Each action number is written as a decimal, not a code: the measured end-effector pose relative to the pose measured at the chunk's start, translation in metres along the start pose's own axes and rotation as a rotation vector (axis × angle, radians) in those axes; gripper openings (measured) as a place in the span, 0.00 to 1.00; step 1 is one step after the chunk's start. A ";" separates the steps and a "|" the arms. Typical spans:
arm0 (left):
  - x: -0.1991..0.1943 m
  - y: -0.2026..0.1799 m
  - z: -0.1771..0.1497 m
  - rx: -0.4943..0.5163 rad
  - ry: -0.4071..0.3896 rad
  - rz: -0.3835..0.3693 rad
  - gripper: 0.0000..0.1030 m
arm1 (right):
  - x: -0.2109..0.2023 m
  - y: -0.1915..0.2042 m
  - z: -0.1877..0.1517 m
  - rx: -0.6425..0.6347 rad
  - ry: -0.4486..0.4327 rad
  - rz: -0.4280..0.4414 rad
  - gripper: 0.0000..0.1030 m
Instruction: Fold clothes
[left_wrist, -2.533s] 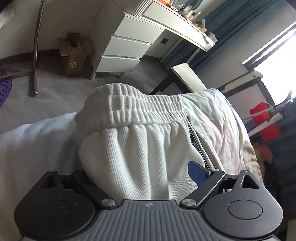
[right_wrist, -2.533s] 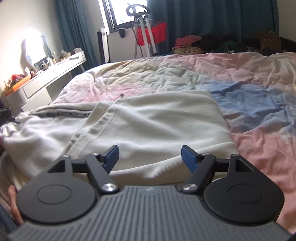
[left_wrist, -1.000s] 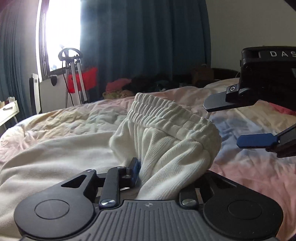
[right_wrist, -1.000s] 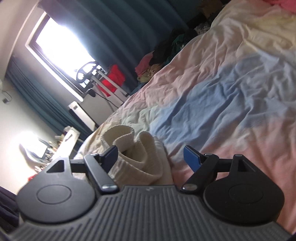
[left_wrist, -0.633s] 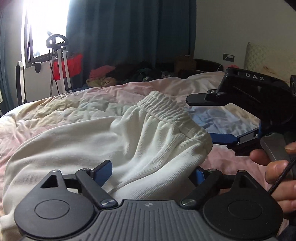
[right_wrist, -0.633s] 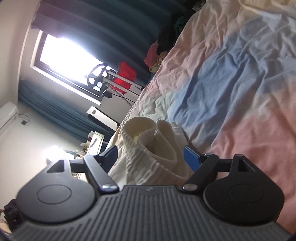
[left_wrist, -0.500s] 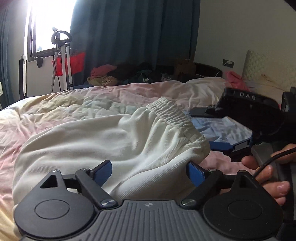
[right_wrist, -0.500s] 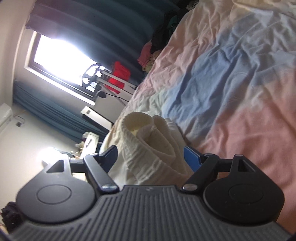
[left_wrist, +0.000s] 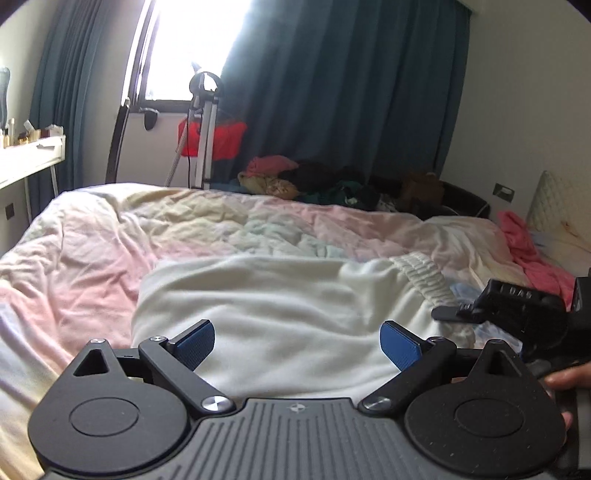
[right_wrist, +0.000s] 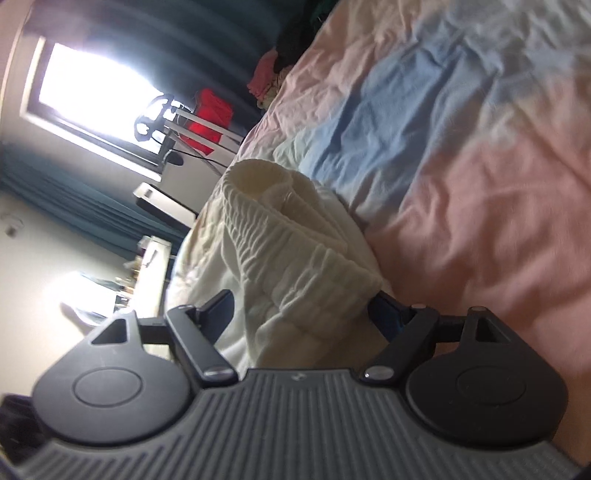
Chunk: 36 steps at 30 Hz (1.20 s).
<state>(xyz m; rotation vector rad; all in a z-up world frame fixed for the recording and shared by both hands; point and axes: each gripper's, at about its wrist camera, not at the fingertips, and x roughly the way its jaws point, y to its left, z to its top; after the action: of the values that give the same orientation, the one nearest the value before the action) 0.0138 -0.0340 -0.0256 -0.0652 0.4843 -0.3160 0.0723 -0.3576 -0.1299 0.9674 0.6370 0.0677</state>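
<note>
White sweatpants (left_wrist: 288, 306) lie folded over on the pastel bedspread (left_wrist: 92, 254). Their gathered elastic waistband (left_wrist: 424, 275) is at the right side. My left gripper (left_wrist: 297, 341) is open and empty, just above the near fold of the pants. My right gripper (right_wrist: 301, 306) is open, rolled on its side, with the waistband (right_wrist: 295, 236) lying between its fingers. It also shows in the left wrist view (left_wrist: 517, 317) at the right, beside the waistband, held by a hand (left_wrist: 565, 380).
A heap of dark and coloured clothes (left_wrist: 314, 181) lies at the far side of the bed. A red item on a metal stand (left_wrist: 210, 136) is by the window. A white desk (left_wrist: 26, 162) stands at the left. A pink cloth (left_wrist: 532, 254) lies at the right.
My left gripper opened, let go of the pants and drew back. The pants settled flat on the bed. My right gripper stayed open around the waistband and rolled further onto its side.
</note>
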 end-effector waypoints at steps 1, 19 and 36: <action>0.001 0.001 0.000 0.003 0.002 0.006 0.95 | 0.003 0.003 -0.001 -0.026 -0.010 -0.013 0.79; 0.006 0.008 -0.011 -0.045 0.059 0.017 0.95 | -0.019 -0.028 0.007 0.067 -0.046 -0.143 0.41; 0.029 0.101 -0.010 -0.557 0.204 -0.030 0.99 | 0.015 -0.020 -0.011 0.014 0.108 0.011 0.88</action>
<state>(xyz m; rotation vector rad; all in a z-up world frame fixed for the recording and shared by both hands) 0.0625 0.0523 -0.0610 -0.5867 0.7639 -0.2101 0.0745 -0.3564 -0.1569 0.9853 0.7319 0.1257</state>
